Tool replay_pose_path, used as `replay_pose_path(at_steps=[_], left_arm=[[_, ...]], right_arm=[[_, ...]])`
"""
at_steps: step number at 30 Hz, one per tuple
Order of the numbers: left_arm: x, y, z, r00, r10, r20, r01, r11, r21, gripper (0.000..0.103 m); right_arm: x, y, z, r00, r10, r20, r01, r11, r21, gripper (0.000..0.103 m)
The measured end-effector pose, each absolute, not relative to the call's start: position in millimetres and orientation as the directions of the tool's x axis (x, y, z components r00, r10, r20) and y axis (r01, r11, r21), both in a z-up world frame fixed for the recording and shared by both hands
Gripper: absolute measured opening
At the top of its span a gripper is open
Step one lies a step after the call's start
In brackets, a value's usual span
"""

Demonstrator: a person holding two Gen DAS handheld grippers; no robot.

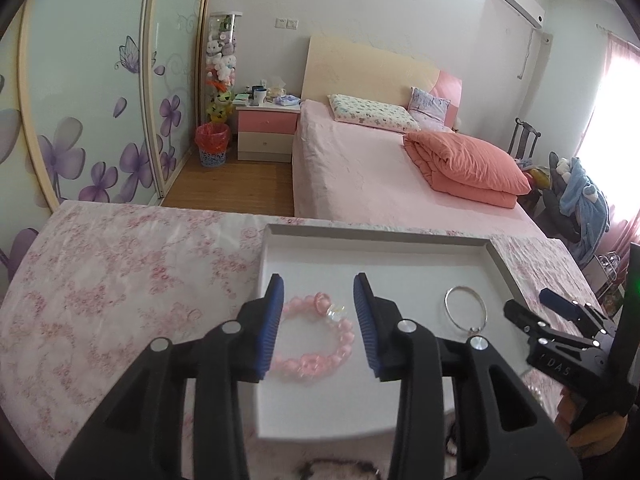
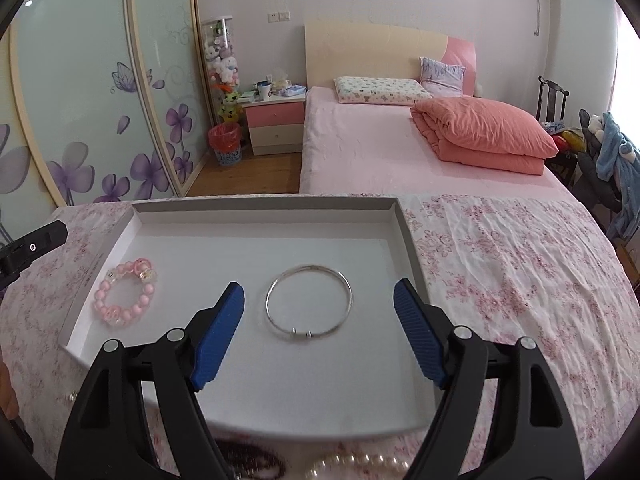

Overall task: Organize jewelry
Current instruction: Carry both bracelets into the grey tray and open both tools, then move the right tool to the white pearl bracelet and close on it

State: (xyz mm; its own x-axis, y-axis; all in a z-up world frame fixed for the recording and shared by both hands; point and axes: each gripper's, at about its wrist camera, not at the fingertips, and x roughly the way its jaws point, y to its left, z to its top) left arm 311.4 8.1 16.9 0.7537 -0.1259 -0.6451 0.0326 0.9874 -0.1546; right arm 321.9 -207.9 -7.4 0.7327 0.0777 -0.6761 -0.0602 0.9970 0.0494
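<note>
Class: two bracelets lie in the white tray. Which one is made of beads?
The pink bracelet at the tray's left side: a ring of round pink beads. The silver bangle beside it is one plain thin metal hoop.

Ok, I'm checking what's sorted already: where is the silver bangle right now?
The silver bangle lies flat inside the white tray, right of the pink bead bracelet and apart from it; in the right wrist view it sits ahead of the open right gripper.

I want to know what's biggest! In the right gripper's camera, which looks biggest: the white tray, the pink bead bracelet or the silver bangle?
1. white tray
2. silver bangle
3. pink bead bracelet, slightly smaller than the bangle.
</note>
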Motion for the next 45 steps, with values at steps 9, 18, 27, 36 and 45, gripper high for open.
replay_pose_path(at_steps=[9,18,27,36,45], left_arm=[[222,48,5,0.761,-0.071,-0.645,0.008,0.995,-0.1,0.05],[171,60,-36,0.715,-0.031,-0.698,0.004,0.999,-0.04,0.063],[166,52,-53,0.683,-0.035,-0.729,0.028,0.999,-0.022,0.067],[168,35,-56,0.679,-0.042,-0.733,0.074,0.997,0.011,0.067],[174,27,-62,0.663,-0.055,-0.746,0.087,0.996,0.004,0.067]], right_arm=[[250,-254,-10,0.73,0.041,-0.682,-0.024,0.999,0.034,0.077],[217,-283,-49,0.654,-0.008,-0.756,0.029,0.999,0.015,0.068],[229,-273,-59,0.644,0.023,-0.765,0.002,1.0,0.031,0.051],[237,-266,-70,0.616,0.009,-0.788,-0.015,1.0,0.0,0.036],[234,-260,-70,0.619,0.064,-0.783,-0.055,0.998,0.038,0.011]])
